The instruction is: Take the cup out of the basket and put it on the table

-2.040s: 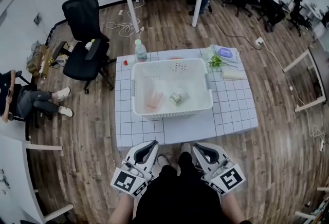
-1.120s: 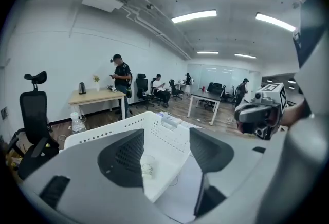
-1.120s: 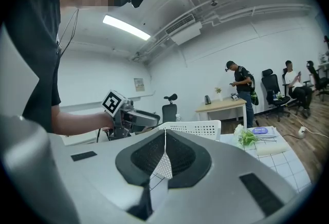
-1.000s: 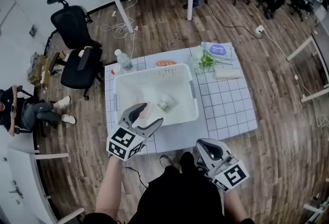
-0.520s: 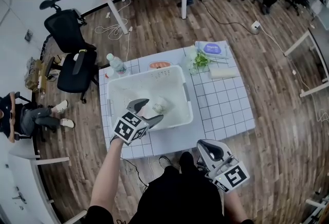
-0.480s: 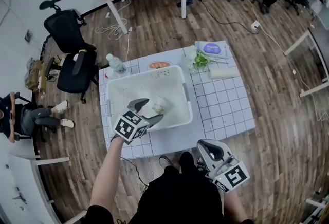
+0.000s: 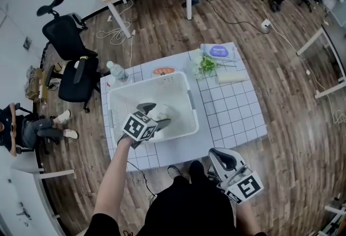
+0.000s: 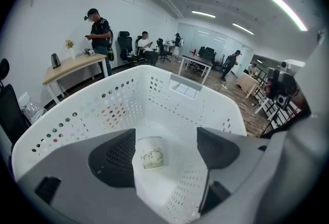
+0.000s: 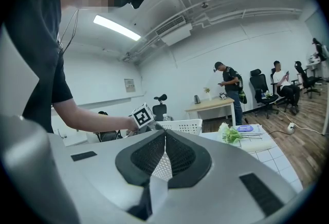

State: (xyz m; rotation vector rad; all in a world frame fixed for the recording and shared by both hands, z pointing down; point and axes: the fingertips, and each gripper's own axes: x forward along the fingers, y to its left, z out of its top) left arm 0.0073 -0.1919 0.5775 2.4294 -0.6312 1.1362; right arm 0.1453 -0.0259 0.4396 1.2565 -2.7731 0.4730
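Note:
A white perforated basket point(image 7: 184, 94) stands on the gridded white table point(image 7: 238, 116). A small pale cup with a green print point(image 8: 150, 152) rests on the basket floor. In the head view the cup point(image 7: 161, 112) is partly hidden behind my left gripper point(image 7: 155, 113). That left gripper point(image 8: 167, 148) reaches down inside the basket; its jaws have just been opening and stand wide. The cup lies between them near the left pad point(image 8: 113, 159), and neither pad presses on it. My right gripper point(image 7: 223, 160) is shut and empty, held low before the table's near edge; its pads point(image 9: 181, 155) meet.
Behind the basket stand a water bottle point(image 7: 115, 71) and a red dish point(image 7: 163, 71). Greens point(image 7: 207, 63), a purple-labelled packet point(image 7: 219, 50) and a white block point(image 7: 231, 76) sit at the table's far right. A black office chair point(image 7: 70, 51) stands to the left.
My left gripper has gone forward and down from above the basket's near rim into the basket, with its jaws wider. The right gripper has stayed low by the table's near edge.

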